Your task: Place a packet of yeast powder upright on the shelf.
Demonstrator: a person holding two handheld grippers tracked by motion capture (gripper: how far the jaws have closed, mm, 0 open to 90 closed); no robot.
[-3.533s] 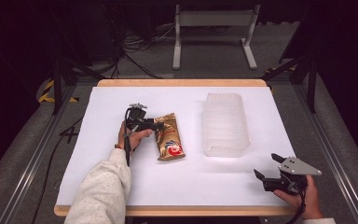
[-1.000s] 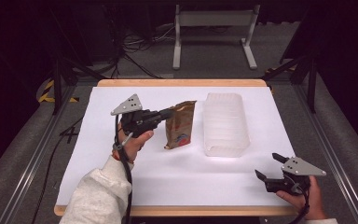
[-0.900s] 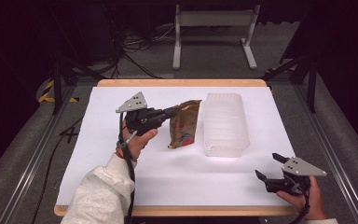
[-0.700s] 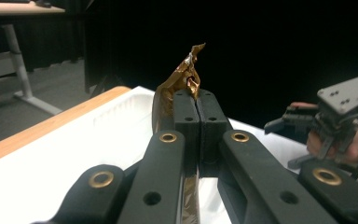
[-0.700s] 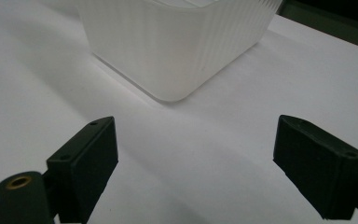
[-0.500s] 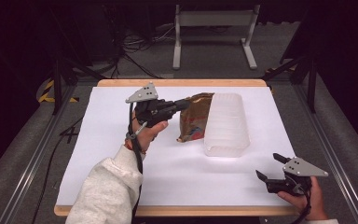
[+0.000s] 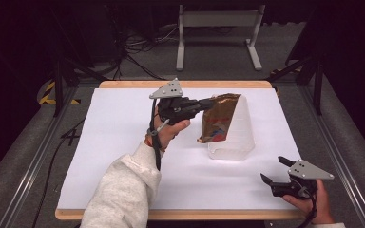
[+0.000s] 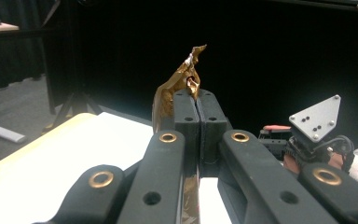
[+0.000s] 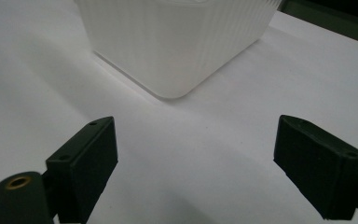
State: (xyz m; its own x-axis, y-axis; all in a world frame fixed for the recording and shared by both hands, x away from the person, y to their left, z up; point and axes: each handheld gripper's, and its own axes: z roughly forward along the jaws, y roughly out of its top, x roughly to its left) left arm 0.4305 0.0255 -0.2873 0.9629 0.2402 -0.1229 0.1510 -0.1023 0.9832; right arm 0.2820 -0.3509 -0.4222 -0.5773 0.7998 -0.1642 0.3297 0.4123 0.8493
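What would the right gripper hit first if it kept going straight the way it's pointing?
Probably the translucent plastic container: it stands straight ahead of the open right gripper, with bare white table between them.

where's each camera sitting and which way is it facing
High view: above the near side, looking forward and down on the table; both forearms and hands show.
Left gripper view: on the left gripper, looking along shut jaws pinching the bag.
Right gripper view: on the right gripper, low, facing the bin over open jaws.
Shared: high and left gripper views both show the bag.
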